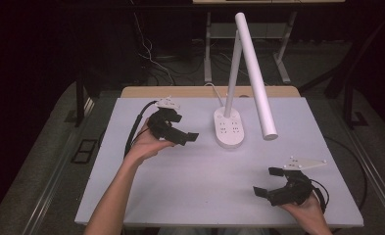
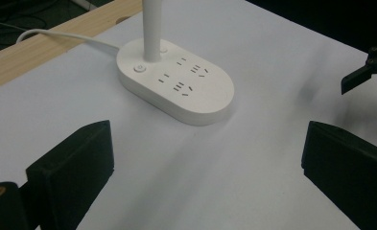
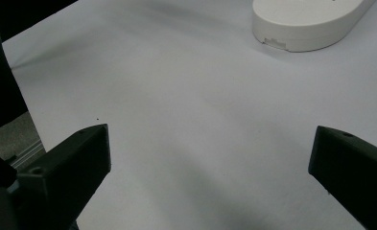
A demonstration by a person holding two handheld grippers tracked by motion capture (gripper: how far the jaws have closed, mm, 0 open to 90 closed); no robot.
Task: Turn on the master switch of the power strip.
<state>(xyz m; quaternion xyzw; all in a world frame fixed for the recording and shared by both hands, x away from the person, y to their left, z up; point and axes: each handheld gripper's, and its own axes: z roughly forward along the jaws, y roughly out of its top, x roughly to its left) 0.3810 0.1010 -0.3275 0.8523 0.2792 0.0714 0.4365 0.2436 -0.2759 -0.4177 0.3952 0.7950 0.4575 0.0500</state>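
Note:
A white desk lamp stands mid-table on an oval base with sockets and a round button on top; its thin stem rises to a long white tube head slanting down to the right. My left gripper hovers just left of the base, open, nothing between its jaws. In the left gripper view the base lies ahead between the wide-apart jaws. My right gripper is near the table's front right, open and empty. The right gripper view shows the base's end at the upper right.
The white table top has a wooden strip along its far edge. A white cord runs from the lamp base off the back. Dark floor with cables and desk legs lies beyond the table.

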